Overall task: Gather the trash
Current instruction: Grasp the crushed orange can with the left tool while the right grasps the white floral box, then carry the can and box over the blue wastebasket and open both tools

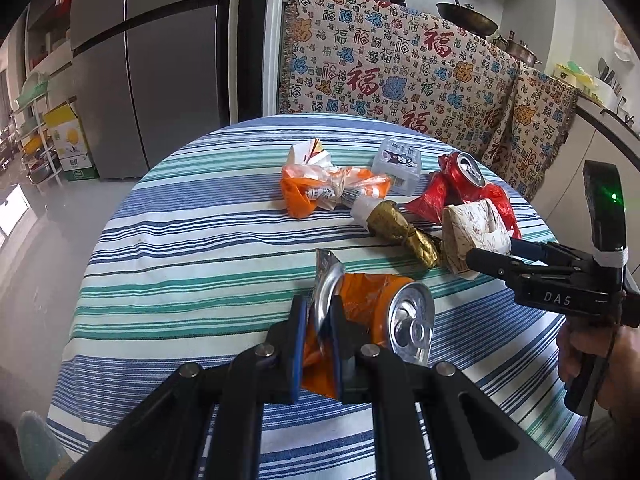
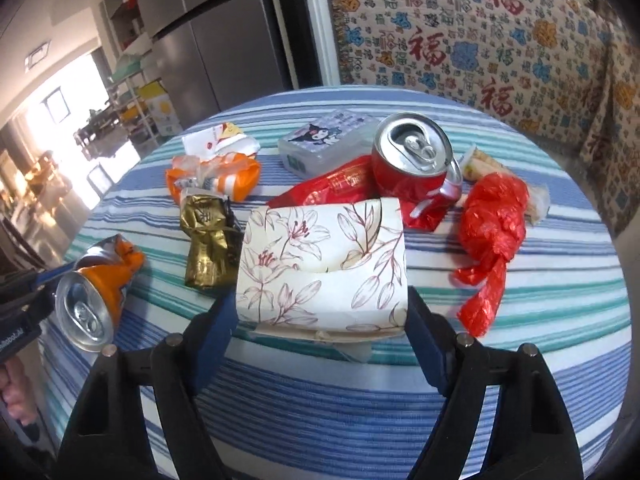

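Observation:
A crushed orange can [image 1: 384, 312] is clamped between the pads of my left gripper [image 1: 316, 320], which is shut on it just above the striped tablecloth [image 1: 180, 260]. In the right wrist view the same orange can [image 2: 96, 296] shows at the left edge. My right gripper [image 2: 320, 300] straddles a floral paper box [image 2: 320, 264], and both pads meet its sides. From the left wrist view, the right gripper [image 1: 496, 252] reaches in from the right around that floral box [image 1: 472, 228].
More trash lies beyond: a gold wrapper [image 2: 206, 240], an orange plastic bag [image 2: 216, 176], a red can [image 2: 412, 168] on a red packet [image 2: 332, 188], a red plastic bag [image 2: 492, 232] and a clear lidded box [image 2: 324, 140]. A fridge [image 1: 160, 60] and a patterned blanket [image 1: 400, 60] stand behind the table.

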Tool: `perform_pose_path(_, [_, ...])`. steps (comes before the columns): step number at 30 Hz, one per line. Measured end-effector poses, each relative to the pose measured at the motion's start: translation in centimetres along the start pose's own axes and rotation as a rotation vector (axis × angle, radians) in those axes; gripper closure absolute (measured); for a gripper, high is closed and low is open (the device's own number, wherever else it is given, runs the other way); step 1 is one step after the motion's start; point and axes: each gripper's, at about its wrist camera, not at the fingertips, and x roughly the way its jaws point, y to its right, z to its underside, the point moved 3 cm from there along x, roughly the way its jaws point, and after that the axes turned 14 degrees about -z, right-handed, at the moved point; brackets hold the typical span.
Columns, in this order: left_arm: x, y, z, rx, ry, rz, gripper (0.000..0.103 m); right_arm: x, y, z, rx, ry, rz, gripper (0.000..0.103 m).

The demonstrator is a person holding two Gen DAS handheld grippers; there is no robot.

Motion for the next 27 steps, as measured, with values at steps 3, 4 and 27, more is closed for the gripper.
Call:
perform_pose_path(3, [-0.5, 0.1, -0.1, 0.003, 0.007, 0.009, 0.092, -2.4, -0.2, 0.4, -0.010, 0.019, -0.012, 0.022])
perform_pose_path(4, [-0.8, 0.4, -0.1, 0.005, 0.009, 0.015, 0.092, -3.1, -0.4, 0.6, -0.013, 0.024, -0.021, 0.022])
perform_pose_path(27, [-7.4, 22.0, -1.3, 0.254, 0.064, 0.320, 0.092, -24.8, 12.9, 9.8, 0.223, 0.227, 0.197, 0.022])
